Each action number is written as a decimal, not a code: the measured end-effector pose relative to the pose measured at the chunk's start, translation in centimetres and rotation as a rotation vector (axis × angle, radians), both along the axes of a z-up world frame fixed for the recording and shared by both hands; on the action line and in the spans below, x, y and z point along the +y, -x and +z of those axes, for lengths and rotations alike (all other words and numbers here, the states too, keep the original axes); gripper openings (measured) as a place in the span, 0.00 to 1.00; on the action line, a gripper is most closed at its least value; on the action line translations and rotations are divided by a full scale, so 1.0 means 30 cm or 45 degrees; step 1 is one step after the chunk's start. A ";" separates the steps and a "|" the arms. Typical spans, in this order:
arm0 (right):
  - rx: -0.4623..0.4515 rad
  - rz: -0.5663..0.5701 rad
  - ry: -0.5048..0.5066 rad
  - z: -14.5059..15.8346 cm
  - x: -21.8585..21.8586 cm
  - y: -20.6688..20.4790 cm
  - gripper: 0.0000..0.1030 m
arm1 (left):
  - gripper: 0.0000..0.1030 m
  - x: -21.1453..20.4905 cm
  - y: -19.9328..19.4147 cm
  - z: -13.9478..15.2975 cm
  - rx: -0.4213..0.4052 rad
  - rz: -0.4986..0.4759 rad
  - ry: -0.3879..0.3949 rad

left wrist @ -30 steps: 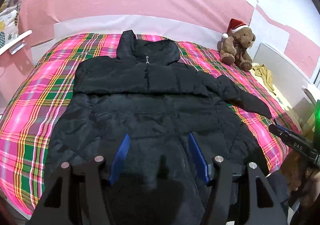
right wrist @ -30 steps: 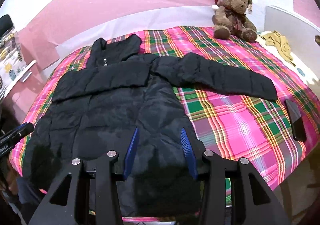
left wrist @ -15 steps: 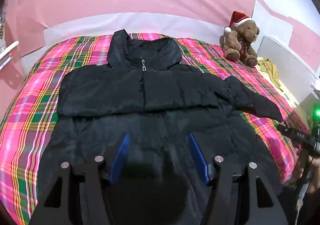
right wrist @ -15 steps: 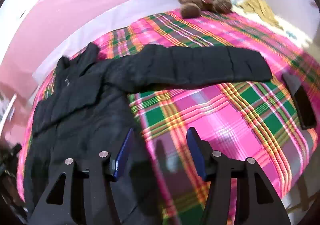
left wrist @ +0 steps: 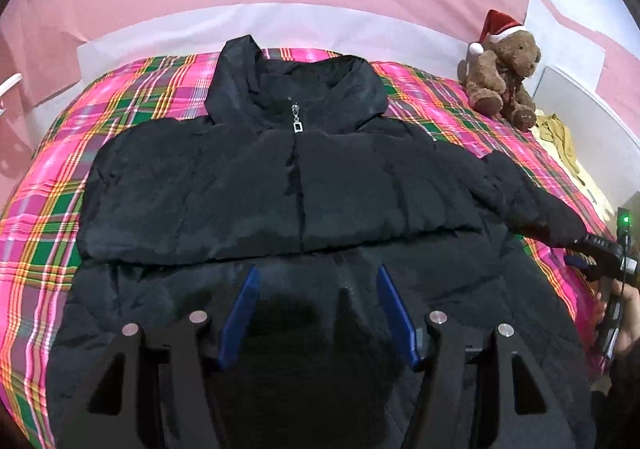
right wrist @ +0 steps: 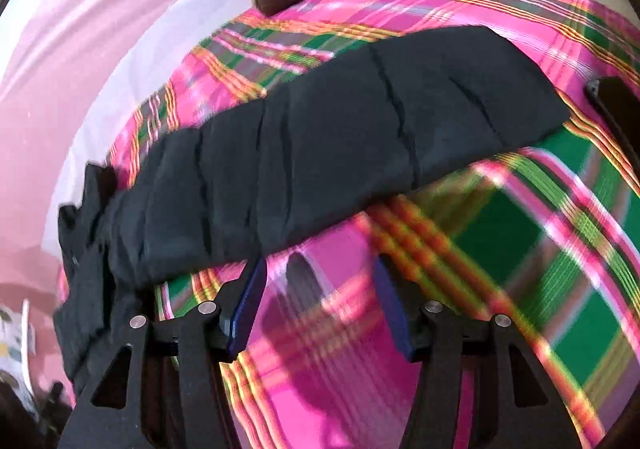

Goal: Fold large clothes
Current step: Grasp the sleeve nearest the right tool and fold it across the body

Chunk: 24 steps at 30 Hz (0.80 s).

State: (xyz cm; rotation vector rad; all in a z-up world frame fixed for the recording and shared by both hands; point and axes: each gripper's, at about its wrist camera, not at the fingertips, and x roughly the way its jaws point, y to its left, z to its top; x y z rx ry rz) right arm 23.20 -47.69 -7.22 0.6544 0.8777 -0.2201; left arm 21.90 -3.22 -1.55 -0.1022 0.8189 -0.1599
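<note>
A large black puffer jacket lies flat, front up, zipped, on a pink and green plaid bed. Its hood points to the headboard. Its left sleeve is folded across the chest; the other sleeve stretches out sideways over the plaid cover. My left gripper is open and empty, above the jacket's lower front. My right gripper is open and empty, low over the bed cover just in front of the outstretched sleeve, not touching it. It also shows at the right edge of the left wrist view.
A brown teddy bear in a Santa hat sits at the bed's far right corner. A yellow cloth lies beside it on a white surface. A dark phone lies on the bed beyond the sleeve's cuff. A pink wall is behind.
My right gripper has swung right and dropped close to the outstretched sleeve. My left gripper has moved in over the jacket's middle. Both stayed open.
</note>
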 end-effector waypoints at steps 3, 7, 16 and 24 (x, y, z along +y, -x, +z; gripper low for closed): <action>-0.024 -0.046 -0.017 -0.003 -0.039 -0.039 0.54 | 0.61 0.007 -0.025 -0.028 0.018 0.016 0.019; -0.067 -0.123 -0.066 -0.013 -0.088 -0.076 0.54 | 0.61 0.026 -0.044 -0.066 0.049 0.035 0.028; -0.051 -0.139 -0.018 0.040 -0.077 -0.120 0.14 | 0.61 0.065 -0.024 -0.059 0.047 0.065 0.047; -0.258 -0.018 0.144 0.346 0.072 -0.039 0.13 | 0.61 0.121 0.050 0.025 -0.021 0.090 0.085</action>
